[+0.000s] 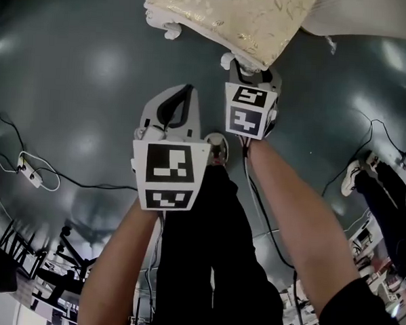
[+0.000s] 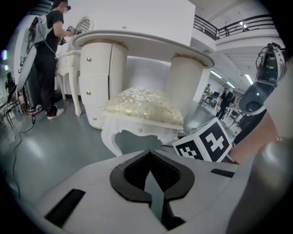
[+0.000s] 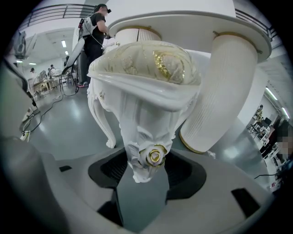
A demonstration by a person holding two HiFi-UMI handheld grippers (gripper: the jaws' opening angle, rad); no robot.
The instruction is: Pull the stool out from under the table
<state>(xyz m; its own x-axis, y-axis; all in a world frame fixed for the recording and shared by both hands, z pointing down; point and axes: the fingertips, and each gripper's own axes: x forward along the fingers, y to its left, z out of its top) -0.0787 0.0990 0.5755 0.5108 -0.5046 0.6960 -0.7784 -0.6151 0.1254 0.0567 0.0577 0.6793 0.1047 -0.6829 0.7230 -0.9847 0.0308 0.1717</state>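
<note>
The white carved stool with a gold-patterned cushion [image 1: 231,17] stands at the top of the head view, in front of the white table [image 2: 137,41]. My right gripper [image 1: 252,69] is at its near corner, and its jaws are shut on the stool's front leg [image 3: 149,137], at the knob with the gold rosette. The cushion [image 3: 146,59] looms just above that grip. My left gripper [image 1: 186,89] hangs lower left of the stool, apart from it, jaws shut on nothing. In the left gripper view the stool [image 2: 144,107] stands a short way ahead of the left gripper [image 2: 149,165].
The table's round fluted pedestals [image 3: 219,91] flank the stool. A person [image 2: 48,45] stands at a second white table at the far left. Cables and a power strip [image 1: 33,173] lie on the grey floor. Someone's shoes [image 1: 355,176] show at the right.
</note>
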